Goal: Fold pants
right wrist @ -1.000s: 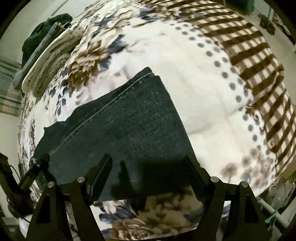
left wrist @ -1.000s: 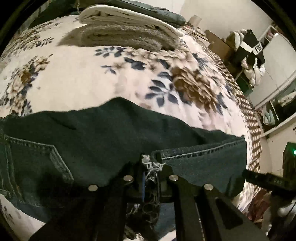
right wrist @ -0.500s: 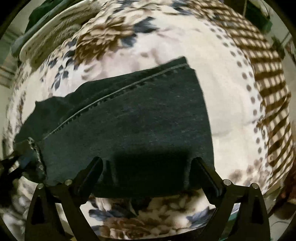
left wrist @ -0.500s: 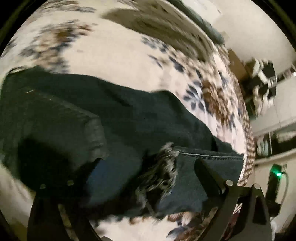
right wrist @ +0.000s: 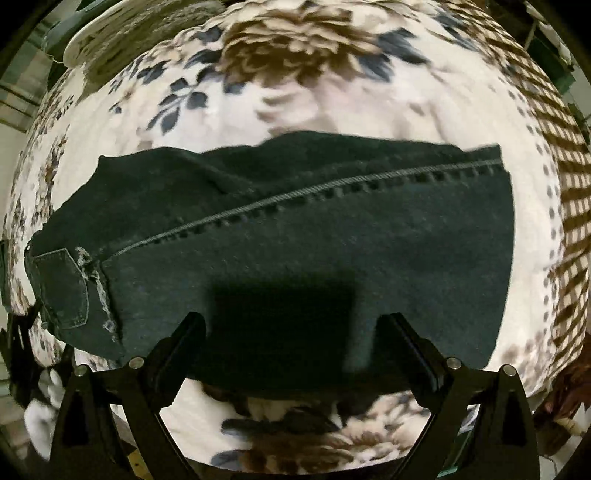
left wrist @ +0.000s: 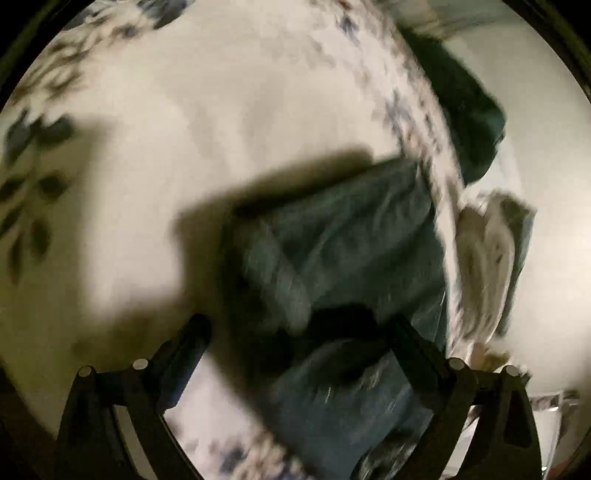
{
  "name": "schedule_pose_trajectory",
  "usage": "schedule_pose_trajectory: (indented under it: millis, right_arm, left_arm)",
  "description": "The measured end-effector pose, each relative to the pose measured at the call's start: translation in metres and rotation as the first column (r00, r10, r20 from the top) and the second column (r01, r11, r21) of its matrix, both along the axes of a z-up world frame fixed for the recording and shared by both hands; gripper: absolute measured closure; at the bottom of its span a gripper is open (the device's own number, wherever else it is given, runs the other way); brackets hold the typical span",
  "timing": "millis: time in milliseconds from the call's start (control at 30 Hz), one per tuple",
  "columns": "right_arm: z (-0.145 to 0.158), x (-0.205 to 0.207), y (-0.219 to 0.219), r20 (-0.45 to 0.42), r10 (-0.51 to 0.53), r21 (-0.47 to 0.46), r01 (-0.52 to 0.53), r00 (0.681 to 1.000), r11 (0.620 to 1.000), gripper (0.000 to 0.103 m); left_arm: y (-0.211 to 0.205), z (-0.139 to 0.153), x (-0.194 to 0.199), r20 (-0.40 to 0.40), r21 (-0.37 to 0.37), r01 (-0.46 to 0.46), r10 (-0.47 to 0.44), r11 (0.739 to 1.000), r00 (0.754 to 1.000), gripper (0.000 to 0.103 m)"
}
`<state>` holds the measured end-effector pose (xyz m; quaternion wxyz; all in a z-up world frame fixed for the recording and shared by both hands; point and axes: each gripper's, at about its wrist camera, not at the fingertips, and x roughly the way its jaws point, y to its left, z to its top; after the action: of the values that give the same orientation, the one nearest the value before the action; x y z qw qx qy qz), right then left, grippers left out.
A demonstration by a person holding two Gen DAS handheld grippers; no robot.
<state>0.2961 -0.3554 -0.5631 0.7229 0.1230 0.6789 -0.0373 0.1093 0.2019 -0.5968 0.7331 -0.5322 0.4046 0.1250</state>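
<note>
Dark denim pants (right wrist: 295, 236) lie folded below both spread tools (right wrist: 291, 325) (left wrist: 299, 332), gripped by neither.

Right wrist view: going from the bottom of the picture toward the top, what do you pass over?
The open right gripper → the folded dark pants lying flat → the flowered blanket → a stack of folded laundry at the top left edge.

One pair of dark pants (right wrist: 295, 236) lies on one floral bedspread (right wrist: 332, 107); two grippers, each with two fingers (right wrist: 184, 350).
</note>
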Motion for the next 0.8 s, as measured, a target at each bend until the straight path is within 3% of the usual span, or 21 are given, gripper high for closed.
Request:
schedule_pose_trajectory:
  millis: [100,133,233,400,567,667,800]
  right_arm:
    - [-0.001,0.007,0.006,0.001,0.003,-0.010,-0.003,1.000,1.000,0.004]
    - [-0.001,0.010,0.008,0.002,0.002,-0.009,-0.002,1.000,1.000,0.004]
    - [-0.002,0.015,0.013,0.005,-0.008,-0.011,0.008,1.000,1.000,0.004]
    - [-0.005,0.017,0.013,0.016,-0.009,0.005,0.009,1.000,1.000,0.004]
    - [-0.003,0.004,0.000,0.024,-0.031,0.034,0.031,0.999,0.999,0.004]
    - [-0.002,0.000,-0.016,0.039,-0.060,0.062,0.057,0.997,0.996,0.004]
    - [0.006,-0.006,-0.043,0.062,-0.103,0.095,0.097,0.993,0.991,0.004]
  left_arm:
    - [0.003,0.002,0.014,0.051,0.007,-0.031,0.031,0.999,0.998,0.020]
    - [0.001,0.001,0.014,0.059,0.012,-0.044,0.043,0.999,0.997,0.030]
    - [-0.001,0.002,0.001,0.083,0.031,-0.069,0.066,0.997,0.994,0.073]
    - [-0.015,0.040,-0.016,0.138,0.154,-0.038,0.016,0.987,0.990,0.083]
    - [-0.051,0.112,-0.020,0.223,0.321,0.054,-0.130,0.946,0.966,0.086]
    - [-0.084,0.155,-0.017,0.291,0.392,0.117,-0.244,0.913,0.925,0.087]
    - [-0.146,0.202,-0.013,0.354,0.464,0.251,-0.438,0.850,0.826,0.087]
